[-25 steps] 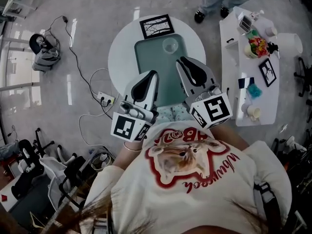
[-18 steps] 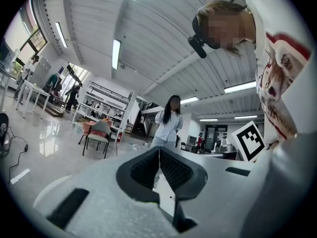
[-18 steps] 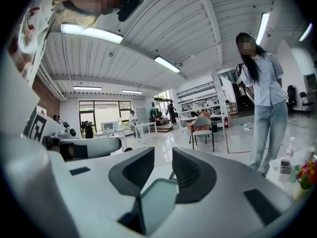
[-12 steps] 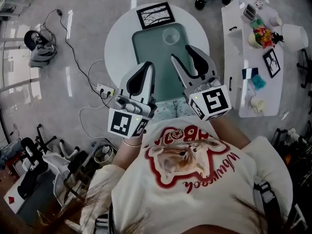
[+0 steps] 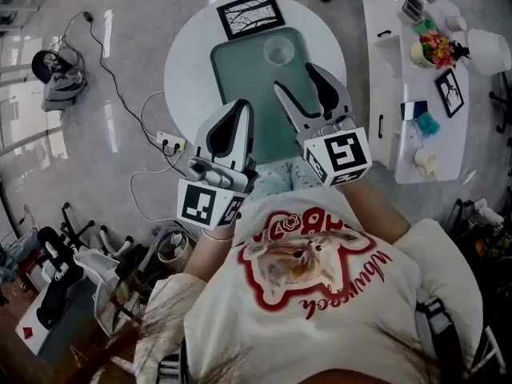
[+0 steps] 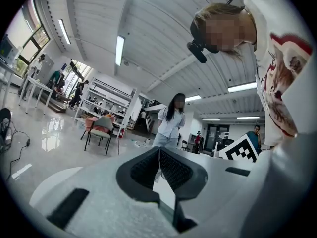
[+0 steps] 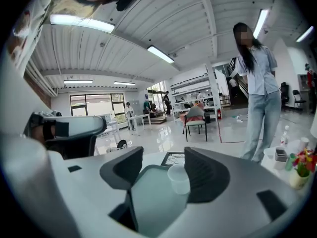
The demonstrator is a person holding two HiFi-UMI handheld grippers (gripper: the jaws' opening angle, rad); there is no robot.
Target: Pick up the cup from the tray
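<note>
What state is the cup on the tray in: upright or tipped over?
Upright: the cup stands on the tray, its round open rim facing up in both views.

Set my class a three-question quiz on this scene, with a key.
1. True or false: the translucent plastic cup stands on the green rectangular tray.
2. Multiple choice: the right tongs are A shut on the cup, B open and empty, C out of view.
3. Fill in: the black-framed picture lies on the round white ____.
Key: 1 true. 2 B; the jaws have just been opening, nothing between them. 3 table.
</note>
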